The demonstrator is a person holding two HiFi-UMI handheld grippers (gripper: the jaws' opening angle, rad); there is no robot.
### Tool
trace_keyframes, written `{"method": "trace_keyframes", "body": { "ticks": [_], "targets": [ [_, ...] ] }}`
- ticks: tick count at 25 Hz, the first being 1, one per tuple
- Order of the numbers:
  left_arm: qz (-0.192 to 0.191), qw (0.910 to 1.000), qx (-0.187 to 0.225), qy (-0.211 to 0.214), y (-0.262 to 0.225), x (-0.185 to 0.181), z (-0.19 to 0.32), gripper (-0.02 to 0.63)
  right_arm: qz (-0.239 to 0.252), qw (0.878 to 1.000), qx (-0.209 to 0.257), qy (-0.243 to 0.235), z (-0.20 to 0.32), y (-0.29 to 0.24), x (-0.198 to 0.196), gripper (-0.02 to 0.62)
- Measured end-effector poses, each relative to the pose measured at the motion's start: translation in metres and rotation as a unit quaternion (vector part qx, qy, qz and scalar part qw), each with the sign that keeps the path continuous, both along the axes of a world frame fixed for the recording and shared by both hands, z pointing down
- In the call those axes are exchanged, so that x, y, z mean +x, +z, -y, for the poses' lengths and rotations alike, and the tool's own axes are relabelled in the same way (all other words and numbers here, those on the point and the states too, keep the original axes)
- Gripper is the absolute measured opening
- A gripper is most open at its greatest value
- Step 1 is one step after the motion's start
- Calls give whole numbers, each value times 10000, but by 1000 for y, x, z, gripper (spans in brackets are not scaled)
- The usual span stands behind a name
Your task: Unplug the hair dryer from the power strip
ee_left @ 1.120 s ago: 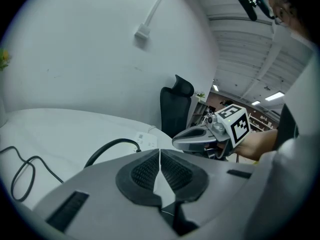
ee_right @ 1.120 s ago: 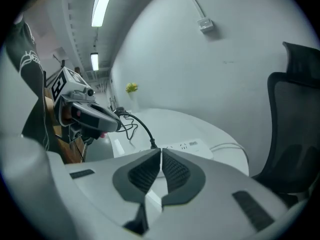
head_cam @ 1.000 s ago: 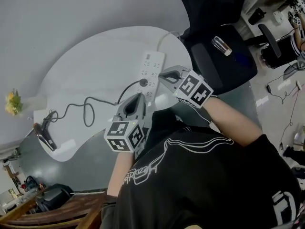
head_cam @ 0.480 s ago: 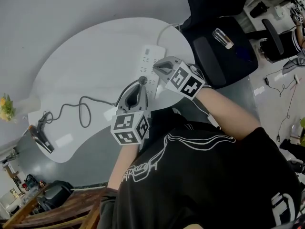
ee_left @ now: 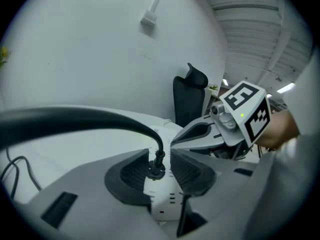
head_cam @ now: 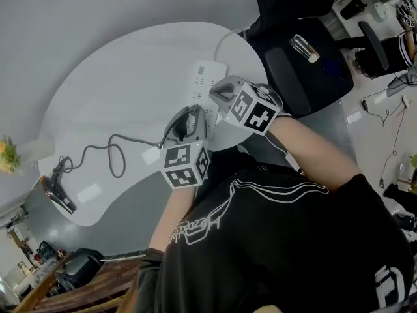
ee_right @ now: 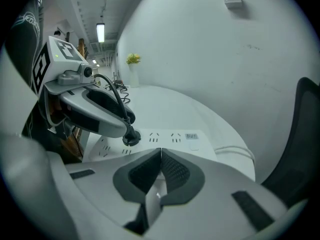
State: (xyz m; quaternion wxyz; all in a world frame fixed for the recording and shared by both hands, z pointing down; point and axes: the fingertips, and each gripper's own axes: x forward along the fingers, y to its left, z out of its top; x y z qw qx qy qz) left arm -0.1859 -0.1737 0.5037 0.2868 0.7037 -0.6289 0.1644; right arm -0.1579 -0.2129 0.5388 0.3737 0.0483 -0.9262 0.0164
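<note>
A person in a black T-shirt (head_cam: 273,240) leans over a white table (head_cam: 117,77), both forearms stretched forward and each claw tilted downward at a white power strip (head_cam: 207,77). The left forearm (head_cam: 171,217) reaches straight out from the body. Its left claw (ee_left: 159,165) has just been opening and now stands wide, with the black plug (ee_left: 156,167) upright between the two pads, seated in the strip, and neither pad pressing on it. The right forearm (head_cam: 306,152) comes in from the side. The right claw (ee_right: 160,170) has its pads closed flat against each other with nothing between them, its tip low over the strip's near edge, just beside the plug; contact with the strip cannot be told. From the plug a dark cord (head_cam: 111,154) loops across the table to the hair dryer (head_cam: 57,194), which lies at the far end of the table, well apart from both claws. A black office chair (head_cam: 306,70) stands beside the table.
</note>
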Motion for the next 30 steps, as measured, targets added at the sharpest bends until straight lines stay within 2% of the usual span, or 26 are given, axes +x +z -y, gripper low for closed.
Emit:
{"method": "trace_keyframes", "body": {
  "ticks": [6, 10, 21, 27, 30],
  "targets": [
    [460, 9988, -82, 133, 6, 3, 5, 58, -38, 9998, -220, -11, 1, 0, 1, -3],
    [729, 9969, -133, 250, 6, 4, 4, 52, -237, 9996, -114, -78, 0, 1, 2, -3],
    [882, 9948, -279, 433, 6, 5, 3, 51, -584, 9976, 325, -202, -2, 3, 1, -3],
    [567, 9969, -404, 363, 5, 2, 3, 51, -663, 9967, 406, -221, -3, 3, 0, -5],
    [764, 9948, -387, 555, 4, 4, 3, 51, -734, 9965, 334, -201, -3, 4, 0, -5]
  ]
}}
